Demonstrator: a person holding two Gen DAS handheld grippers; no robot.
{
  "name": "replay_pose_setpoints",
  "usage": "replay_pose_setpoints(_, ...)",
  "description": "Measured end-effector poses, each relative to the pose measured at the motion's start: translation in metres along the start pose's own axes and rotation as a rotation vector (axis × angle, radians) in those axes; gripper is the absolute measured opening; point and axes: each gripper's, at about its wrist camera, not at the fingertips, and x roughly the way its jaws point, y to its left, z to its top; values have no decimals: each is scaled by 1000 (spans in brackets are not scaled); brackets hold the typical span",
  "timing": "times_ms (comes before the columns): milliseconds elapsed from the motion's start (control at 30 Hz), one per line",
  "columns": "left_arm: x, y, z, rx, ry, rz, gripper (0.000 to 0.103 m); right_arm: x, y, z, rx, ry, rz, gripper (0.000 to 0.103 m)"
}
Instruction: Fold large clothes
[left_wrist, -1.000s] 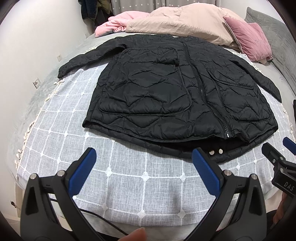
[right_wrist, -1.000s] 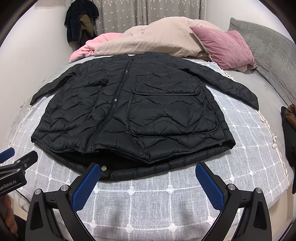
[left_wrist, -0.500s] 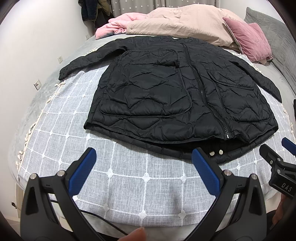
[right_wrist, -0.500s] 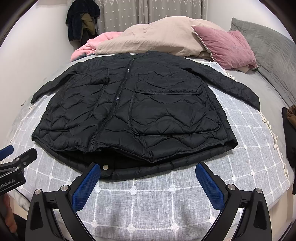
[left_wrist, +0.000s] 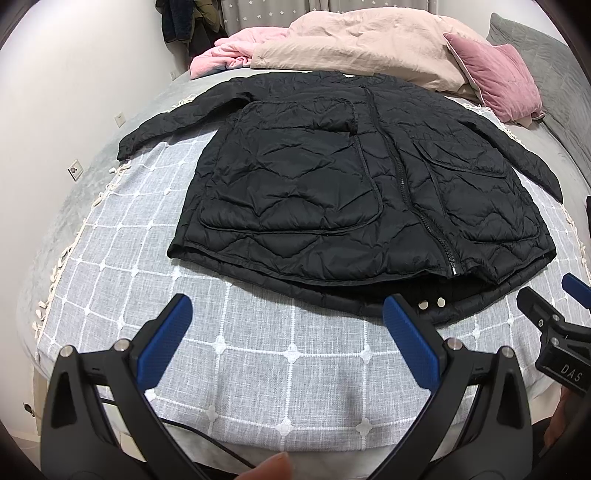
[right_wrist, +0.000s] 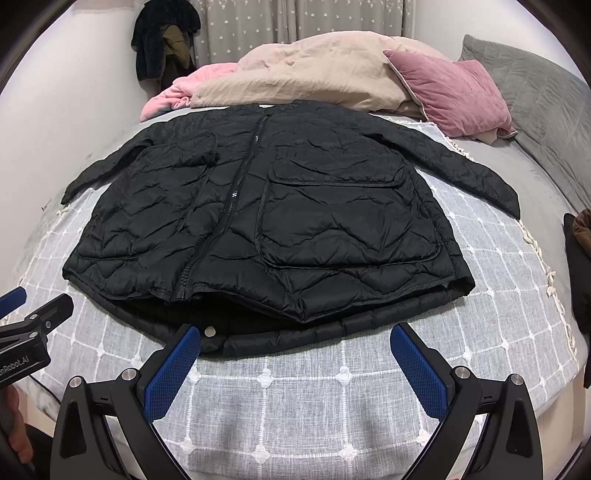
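Observation:
A black quilted jacket (left_wrist: 332, 192) lies flat and zipped, front up, on a grey checked bedspread (left_wrist: 258, 362), sleeves spread to both sides. It also shows in the right wrist view (right_wrist: 295, 221). My left gripper (left_wrist: 288, 314) is open and empty, just short of the jacket's hem, left of its two snap buttons (left_wrist: 432, 303). My right gripper (right_wrist: 295, 341) is open and empty at the hem's middle, its left fingertip (right_wrist: 188, 339) beside a snap. Each gripper shows at the edge of the other's view.
A beige duvet (right_wrist: 306, 77), a pink blanket (right_wrist: 173, 92) and a pink pillow (right_wrist: 450, 88) lie at the bed's head beyond the jacket. A grey quilted headboard (right_wrist: 535, 96) is at right. A wall (left_wrist: 74, 92) runs along the bed's left side. Dark clothes (right_wrist: 162, 40) hang in the corner.
Both grippers have moved slightly forward toward the jacket's hem. The jacket has not moved and both grippers stay open.

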Motion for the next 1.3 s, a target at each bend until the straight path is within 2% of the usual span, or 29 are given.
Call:
replay_pose_setpoints(900, 2, -1, -1, 7, 0, 5, 103, 1, 0, -1, -7, 3, -1, 103)
replay_pose_setpoints(1300, 5, 2, -2, 15, 7, 11, 103, 0, -2, -2, -14, -7, -28, 103)
